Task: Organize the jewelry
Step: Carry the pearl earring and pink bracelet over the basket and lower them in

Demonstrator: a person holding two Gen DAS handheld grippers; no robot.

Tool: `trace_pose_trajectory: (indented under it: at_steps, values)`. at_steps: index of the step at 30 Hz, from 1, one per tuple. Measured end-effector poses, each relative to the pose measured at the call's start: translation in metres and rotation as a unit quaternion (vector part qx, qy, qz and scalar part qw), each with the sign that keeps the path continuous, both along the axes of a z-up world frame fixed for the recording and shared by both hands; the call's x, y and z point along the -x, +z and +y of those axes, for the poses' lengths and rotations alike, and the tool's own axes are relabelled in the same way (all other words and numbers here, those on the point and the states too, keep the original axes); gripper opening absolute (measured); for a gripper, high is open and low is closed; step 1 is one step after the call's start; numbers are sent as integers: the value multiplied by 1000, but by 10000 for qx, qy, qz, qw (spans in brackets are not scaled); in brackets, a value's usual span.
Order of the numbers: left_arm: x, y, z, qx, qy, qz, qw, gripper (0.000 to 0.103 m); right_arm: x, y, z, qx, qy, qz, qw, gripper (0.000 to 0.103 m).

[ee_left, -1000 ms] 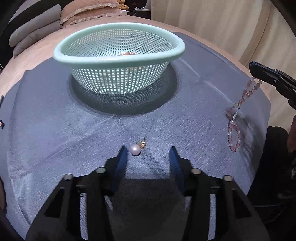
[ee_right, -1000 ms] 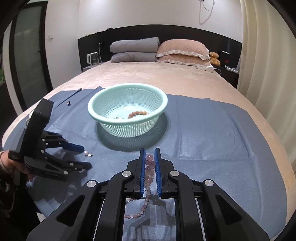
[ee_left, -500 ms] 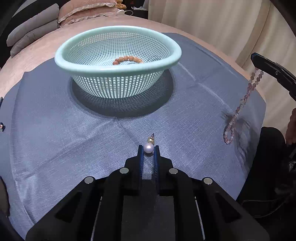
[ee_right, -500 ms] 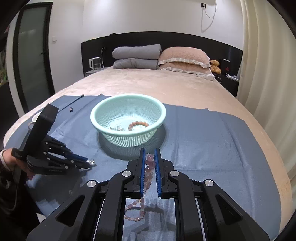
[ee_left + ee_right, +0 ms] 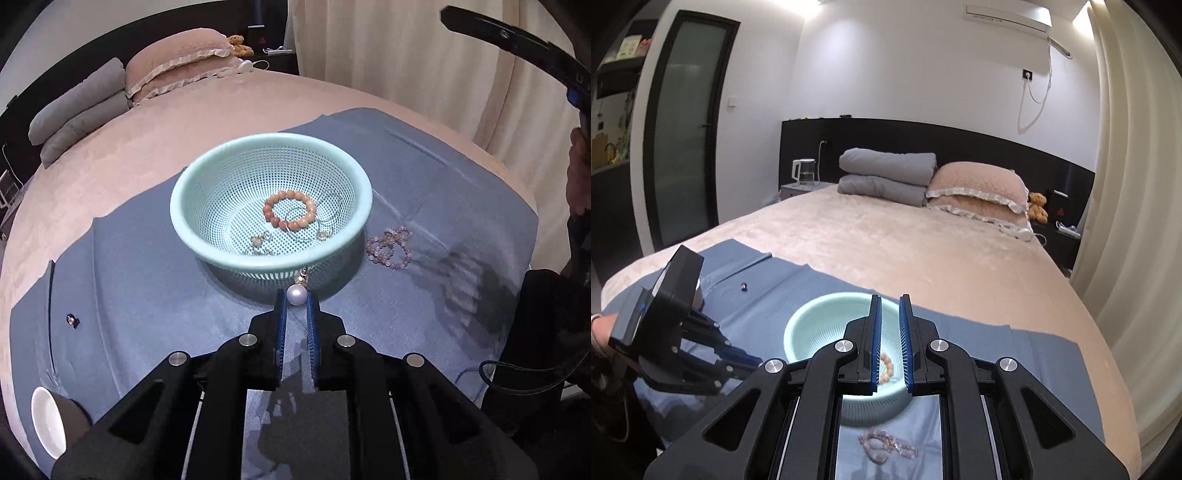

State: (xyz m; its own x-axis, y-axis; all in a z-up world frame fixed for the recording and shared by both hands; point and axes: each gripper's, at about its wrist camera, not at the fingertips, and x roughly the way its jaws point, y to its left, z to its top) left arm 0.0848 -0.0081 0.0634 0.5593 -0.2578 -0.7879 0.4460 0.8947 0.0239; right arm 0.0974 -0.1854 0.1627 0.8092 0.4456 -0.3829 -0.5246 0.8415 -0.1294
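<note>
Two grippers over the bed right now, both up near the mint green basket (image 5: 271,199) sitting on the blue cloth (image 5: 147,280). Left gripper (image 5: 296,297) has its blue-padded fingers (image 5: 281,314) pinched on a pearl earring (image 5: 297,294), gold post poking forward, right in front of the basket's near rim and lifted off the cloth as far as I can tell. Right gripper (image 5: 890,306) is up above the basket, fingers a little apart with nothing between them. Pink bead bracelet (image 5: 390,246) is lying bunched on the cloth just beside the basket's right side, not inside it. In the basket there's an orange bead bracelet (image 5: 289,210), some thin silver hoops (image 5: 321,218) and a couple of small earrings (image 5: 258,242), kinda hard to make out. Little dark stud (image 5: 72,319) sits alone off to the left on the cloth, and a white dish (image 5: 46,421) near the corner.
</note>
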Motion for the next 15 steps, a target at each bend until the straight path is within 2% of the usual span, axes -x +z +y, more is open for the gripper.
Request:
trace_pose_trajectory:
  at_steps: [5,10,11,12,14,15]
  values:
    - [-14,16,-7,41,-17,-137,9999,11,-14,4,10,1,95,-77,9999,9]
    - [-19,16,-6,11,-65,-133,9999,11,-23,-46,-6,-33,97,575,9983,14]
    - [-20,15,-7,17,-61,-123,9999,11,-22,-60,-11,-75,113,727,9973,22]
    - [-20,13,-6,29,-54,-103,9999,11,-21,-74,-16,-106,31,835,9964,42]
    - [-21,10,-5,71,-30,-76,9999,11,-20,-98,-25,-162,-164,1056,9941,67]
    - [-22,9,-5,90,-24,-58,9999,11,-21,-109,-30,-222,-226,1209,9922,67]
